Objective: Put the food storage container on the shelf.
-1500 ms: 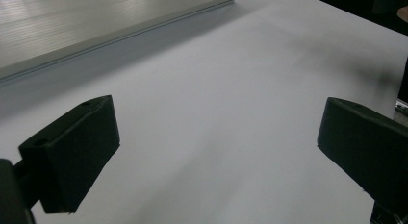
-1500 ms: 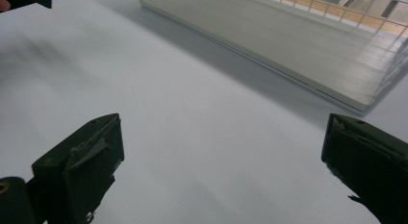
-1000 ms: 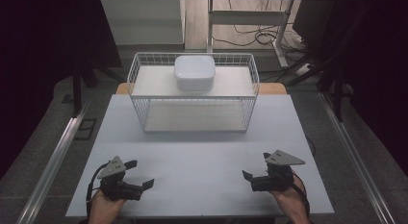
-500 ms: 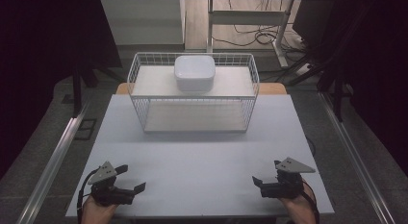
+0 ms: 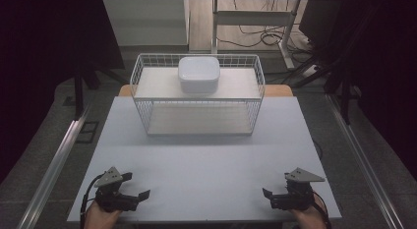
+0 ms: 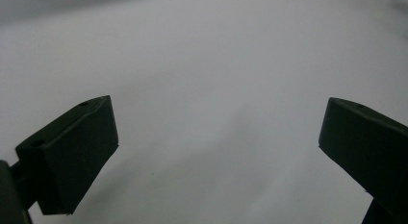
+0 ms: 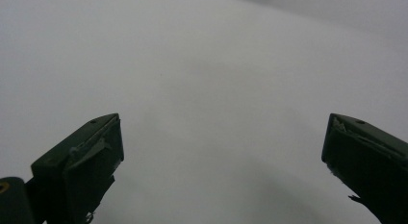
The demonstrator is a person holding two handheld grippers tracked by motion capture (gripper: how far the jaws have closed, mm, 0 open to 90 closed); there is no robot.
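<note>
Item: white lidded box (image 5: 198, 73), atop wire basket (image 5: 142, 91) at bench (image 5: 206, 160) far edge, straight ahead. My left tool (image 5: 134, 195) and right tool (image 5: 275, 196): both agape, empty, near edge, roughly equidistant.

I have drawn both hands back toward my own edge of the white table (image 5: 206, 160). My left black two-jaw gripper (image 5: 139, 195), which a second ago lay farther in over the board, now sits low at the near left corner, its jaws spread wide with nothing between them. My right black two-jaw gripper (image 5: 268, 195) has pulled back the same way to the near right corner, jaws equally parted. The two now lie farther apart than before.
</note>
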